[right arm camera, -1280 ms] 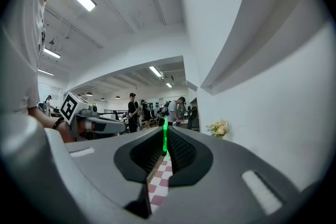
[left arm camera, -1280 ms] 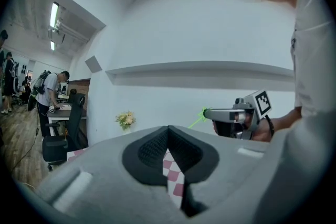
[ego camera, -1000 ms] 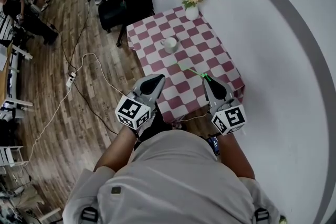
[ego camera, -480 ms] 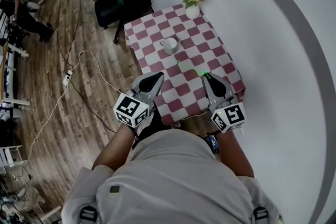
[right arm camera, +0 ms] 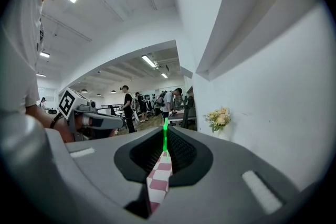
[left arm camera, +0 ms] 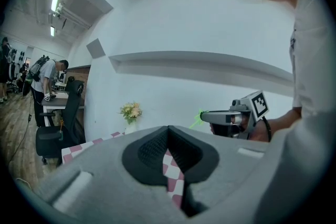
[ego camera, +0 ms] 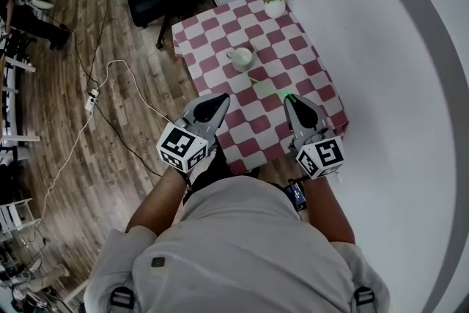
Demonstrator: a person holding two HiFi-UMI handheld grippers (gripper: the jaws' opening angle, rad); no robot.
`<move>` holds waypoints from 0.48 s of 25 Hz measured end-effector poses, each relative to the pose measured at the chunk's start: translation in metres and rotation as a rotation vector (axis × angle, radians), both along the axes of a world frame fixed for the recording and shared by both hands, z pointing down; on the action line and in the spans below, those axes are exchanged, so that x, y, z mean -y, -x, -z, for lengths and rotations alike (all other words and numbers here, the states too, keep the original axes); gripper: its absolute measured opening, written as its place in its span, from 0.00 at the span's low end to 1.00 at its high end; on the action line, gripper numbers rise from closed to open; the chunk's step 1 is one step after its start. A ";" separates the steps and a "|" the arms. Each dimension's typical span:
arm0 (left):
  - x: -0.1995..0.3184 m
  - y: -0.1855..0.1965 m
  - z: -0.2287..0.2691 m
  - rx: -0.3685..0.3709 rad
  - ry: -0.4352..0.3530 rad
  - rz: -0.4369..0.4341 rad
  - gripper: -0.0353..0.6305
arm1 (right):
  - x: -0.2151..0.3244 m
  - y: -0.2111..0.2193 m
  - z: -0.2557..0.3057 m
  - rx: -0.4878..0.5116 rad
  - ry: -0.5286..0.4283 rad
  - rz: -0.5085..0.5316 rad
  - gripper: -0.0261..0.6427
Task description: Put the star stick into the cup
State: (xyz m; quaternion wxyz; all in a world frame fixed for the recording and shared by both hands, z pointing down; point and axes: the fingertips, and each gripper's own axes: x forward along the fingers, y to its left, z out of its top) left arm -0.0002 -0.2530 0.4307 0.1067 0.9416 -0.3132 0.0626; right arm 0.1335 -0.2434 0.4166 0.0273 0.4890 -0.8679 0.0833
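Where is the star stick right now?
Head view, right side: the star stick is held in the right gripper, pointing over the checkered table toward the cup.

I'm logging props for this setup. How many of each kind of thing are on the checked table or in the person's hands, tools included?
Cup: 1
Flower vase: 1
Star stick: 1, green, gripped by the right tool
Tools: 2, the right tool and the left tool
Total: 5
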 end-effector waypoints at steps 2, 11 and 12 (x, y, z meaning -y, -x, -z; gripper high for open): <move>0.008 0.002 -0.006 0.003 0.015 -0.003 0.06 | 0.009 0.003 -0.004 0.001 0.010 -0.001 0.08; 0.047 0.005 -0.027 0.011 0.064 -0.025 0.06 | 0.053 0.007 -0.025 -0.001 0.052 -0.018 0.08; 0.052 0.006 -0.030 0.012 0.071 -0.027 0.06 | 0.058 0.007 -0.027 -0.003 0.056 -0.020 0.08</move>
